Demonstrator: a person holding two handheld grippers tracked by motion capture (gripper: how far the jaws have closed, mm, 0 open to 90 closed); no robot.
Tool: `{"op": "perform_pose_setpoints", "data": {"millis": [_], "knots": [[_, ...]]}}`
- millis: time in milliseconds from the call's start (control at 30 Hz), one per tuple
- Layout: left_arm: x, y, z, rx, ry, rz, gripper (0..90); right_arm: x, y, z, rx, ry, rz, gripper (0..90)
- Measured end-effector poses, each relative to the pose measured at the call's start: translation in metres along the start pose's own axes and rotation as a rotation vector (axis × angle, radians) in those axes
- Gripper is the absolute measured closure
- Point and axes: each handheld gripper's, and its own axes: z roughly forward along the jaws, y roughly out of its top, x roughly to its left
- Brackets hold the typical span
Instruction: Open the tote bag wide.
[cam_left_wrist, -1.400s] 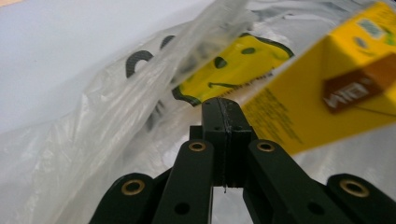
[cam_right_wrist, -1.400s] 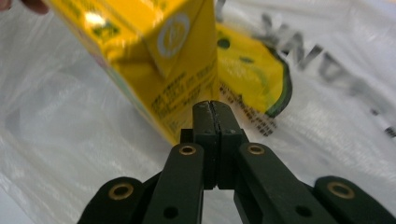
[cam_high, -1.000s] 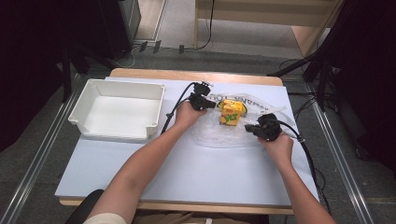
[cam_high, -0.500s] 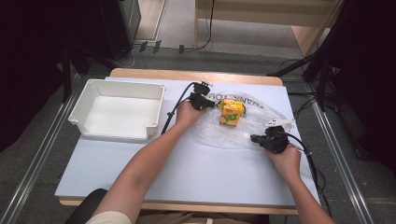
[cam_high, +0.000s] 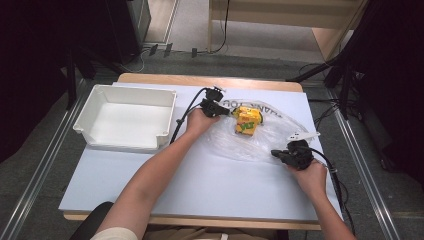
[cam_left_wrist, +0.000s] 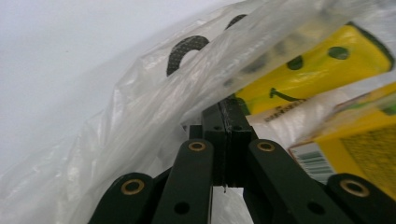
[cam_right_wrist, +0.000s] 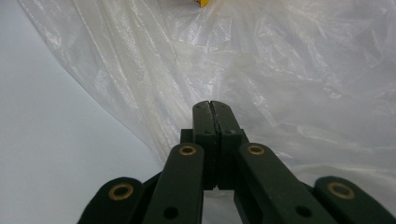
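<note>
In the high view, a desk (cam_high: 200, 195) covered with a pale blue-white sheet is seen, its wooden edge showing at the far side. Dark floor and metal rails are seen on both sides of it, and cables lie on the floor beyond it near light wooden furniture. A clear plastic bag (cam_high: 260, 142) lies spread on the desk between the two hand-held grippers, with a yellow packet (cam_high: 247, 120) inside it. The left hand-held gripper (cam_high: 220, 107) is placed at the bag's far left edge, just beside the packet. The right hand-held gripper (cam_high: 280, 156) is placed at the bag's near right edge, well apart from the packet. A white empty tray (cam_high: 125, 142) stands to the left of the left hand-held gripper.

In the left gripper view, the jaws are seen pressed together on the bag's film (cam_left_wrist: 154, 116), and the yellow packet (cam_left_wrist: 317, 79) lies just ahead and to the right.

In the right gripper view, the jaws are seen closed tight over the crumpled film (cam_right_wrist: 289, 79); whether film is pinched between them cannot be told. Bare desk (cam_right_wrist: 56, 140) is seen to their left.
</note>
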Motion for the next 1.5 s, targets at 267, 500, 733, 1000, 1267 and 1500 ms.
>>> {"op": "perform_pose_setpoints", "data": {"millis": [267,500,733,1000,1267,1500], "knots": [[-0.008,0.002,-0.020,-0.021,-0.055,0.032,87.9,-0.001,0.009,-0.009,-0.031,-0.004,-0.007,87.6],[-0.016,-0.004,-0.033,-0.019,-0.084,0.038,83.5,0.001,0.015,-0.015,-0.041,0.004,-0.018,77.2],[-0.019,-0.006,-0.048,-0.035,-0.085,0.043,73.5,0.004,0.017,-0.023,-0.068,0.004,0.005,69.8],[-0.024,-0.012,-0.061,-0.038,-0.111,0.089,64.3,0.007,0.019,-0.029,-0.088,0.027,0.033,63.1],[-0.028,-0.019,-0.071,-0.038,-0.139,0.114,58.3,0.014,0.020,-0.031,-0.079,0.030,0.035,51.5],[-0.031,-0.026,-0.079,-0.061,-0.147,0.149,47.9,0.018,0.017,-0.035,-0.098,0.008,0.034,37.9]]}}
